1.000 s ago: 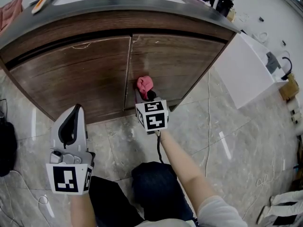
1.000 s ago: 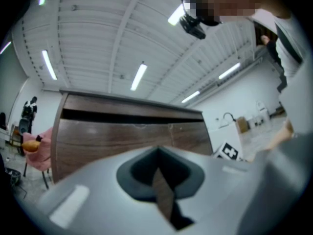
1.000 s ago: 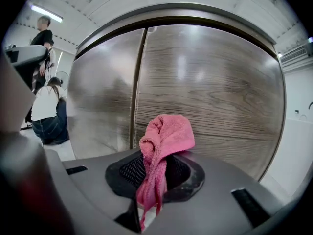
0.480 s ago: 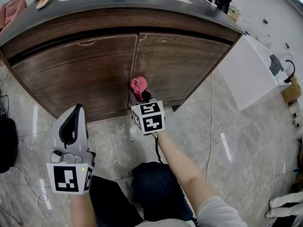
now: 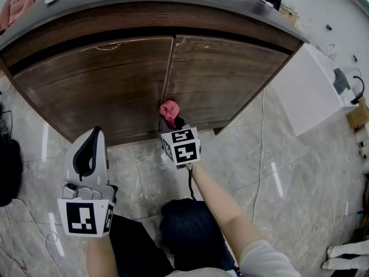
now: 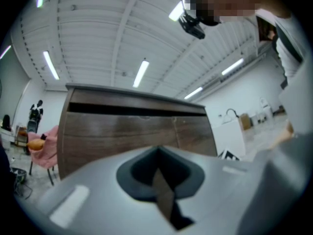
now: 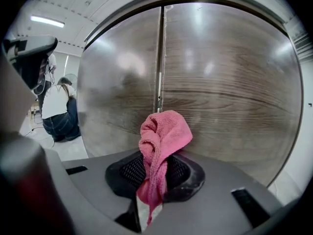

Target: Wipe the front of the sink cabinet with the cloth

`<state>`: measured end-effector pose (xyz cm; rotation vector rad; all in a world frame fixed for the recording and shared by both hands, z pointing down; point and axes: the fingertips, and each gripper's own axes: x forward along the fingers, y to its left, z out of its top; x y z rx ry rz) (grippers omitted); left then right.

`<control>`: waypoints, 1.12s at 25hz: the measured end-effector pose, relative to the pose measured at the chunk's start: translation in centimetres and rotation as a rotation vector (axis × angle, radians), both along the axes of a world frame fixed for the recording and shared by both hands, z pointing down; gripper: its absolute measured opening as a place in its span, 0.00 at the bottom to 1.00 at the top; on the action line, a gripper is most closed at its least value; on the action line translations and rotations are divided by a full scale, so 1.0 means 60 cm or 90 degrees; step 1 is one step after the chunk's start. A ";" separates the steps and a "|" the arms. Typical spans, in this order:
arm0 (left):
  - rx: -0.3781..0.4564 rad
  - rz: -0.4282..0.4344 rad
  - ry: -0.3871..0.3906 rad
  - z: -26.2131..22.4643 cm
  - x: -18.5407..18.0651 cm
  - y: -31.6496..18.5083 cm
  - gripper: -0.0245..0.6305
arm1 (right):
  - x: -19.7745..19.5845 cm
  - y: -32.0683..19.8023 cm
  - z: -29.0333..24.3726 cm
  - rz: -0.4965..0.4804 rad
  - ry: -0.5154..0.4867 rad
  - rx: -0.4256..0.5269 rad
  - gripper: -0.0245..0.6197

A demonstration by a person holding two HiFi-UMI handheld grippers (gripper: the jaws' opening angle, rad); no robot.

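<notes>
While your right gripper (image 5: 172, 119) stays clamped on the pink cloth (image 5: 169, 111), it slid left from the right door (image 5: 230, 79) to the seam (image 5: 168, 77), low on the sink cabinet (image 5: 150, 19) | left door (image 5: 98, 91) likely still unwiped | left gripper (image 5: 91, 140) closed, empty, near you.

cloth (image 5: 169, 111) in right hand-held gripper (image 5: 172, 120), low at sink cabinet (image 5: 104, 91) door seam. left hand-held gripper (image 5: 88, 148) further left, back from cabinet, over floor (image 5: 259, 154).
</notes>
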<state>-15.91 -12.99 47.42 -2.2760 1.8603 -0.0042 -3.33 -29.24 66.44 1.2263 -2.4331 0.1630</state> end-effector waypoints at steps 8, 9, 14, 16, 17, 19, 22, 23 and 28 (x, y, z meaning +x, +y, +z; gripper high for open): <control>-0.009 0.003 -0.002 0.009 0.009 -0.012 0.04 | 0.024 -0.010 0.013 0.008 -0.013 -0.008 0.15; -0.009 0.004 -0.003 0.010 0.011 -0.013 0.04 | 0.033 -0.014 0.013 0.014 -0.015 -0.008 0.15; -0.010 0.013 -0.004 0.013 0.022 -0.023 0.04 | 0.094 -0.032 0.019 0.059 -0.014 -0.006 0.15; -0.013 0.017 -0.005 0.015 0.027 -0.027 0.04 | 0.115 -0.038 0.020 0.074 -0.013 -0.004 0.15; -0.013 0.018 -0.005 0.015 0.029 -0.030 0.04 | 0.125 -0.041 0.020 0.079 -0.011 -0.002 0.15; -0.015 0.022 -0.006 0.017 0.034 -0.035 0.04 | 0.143 -0.047 0.020 0.090 -0.006 0.001 0.15; -0.016 0.028 -0.009 0.017 0.042 -0.042 0.04 | 0.177 -0.057 0.022 0.115 -0.005 0.003 0.15; -0.017 0.030 -0.010 0.017 0.044 -0.045 0.04 | 0.191 -0.061 0.022 0.126 -0.006 0.002 0.15; -0.020 0.043 -0.010 0.019 0.063 -0.060 0.04 | 0.271 -0.085 0.026 0.185 0.000 -0.002 0.15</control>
